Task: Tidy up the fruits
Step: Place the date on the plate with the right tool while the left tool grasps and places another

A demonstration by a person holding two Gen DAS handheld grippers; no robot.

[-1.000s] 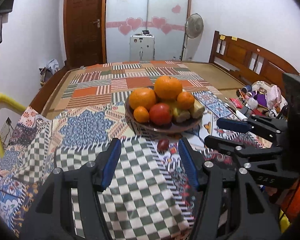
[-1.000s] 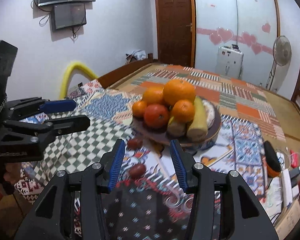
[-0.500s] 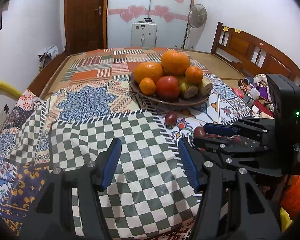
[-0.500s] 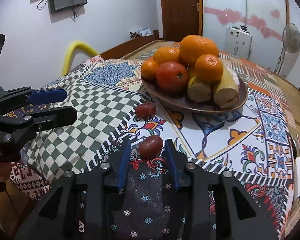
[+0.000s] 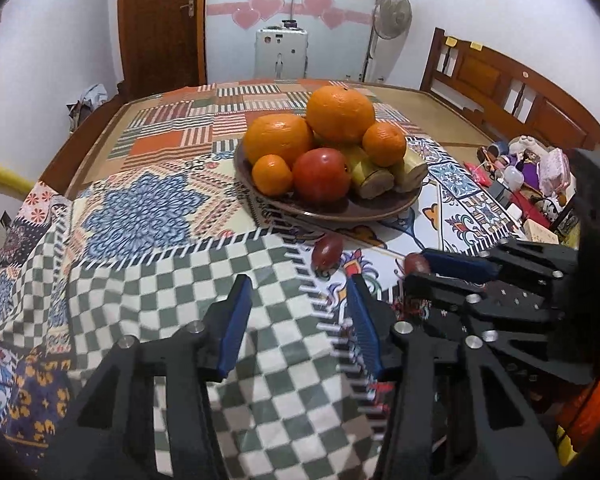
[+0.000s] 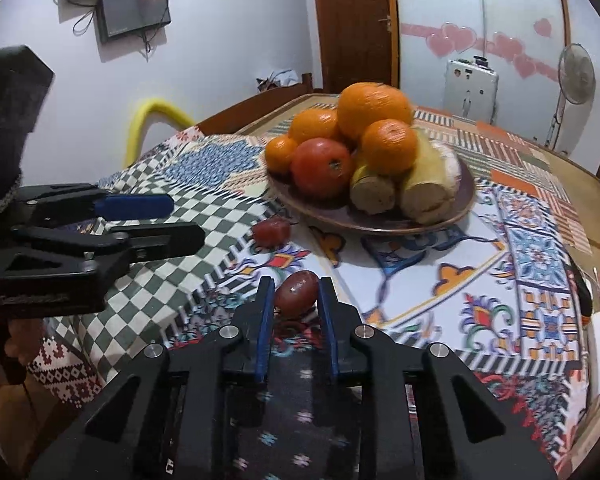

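Left wrist view: the left gripper (image 5: 296, 312) tilts down over the green-and-white checked patchwork cloth (image 5: 172, 280), its blue-padded jaws closing with only cloth between them. Ahead lies a small dark-red oval fruit (image 5: 327, 250), just short of the brown round plate (image 5: 364, 210) piled with oranges, a red tomato and cut yellowish stalks. At right, the right gripper (image 5: 420, 270) reaches in.

Right wrist view: the right gripper (image 6: 294, 298) angles downward, jaws pinching a second dark-red glossy oval fruit (image 6: 297, 294) on the cloth. No writing on either gripper is legible.
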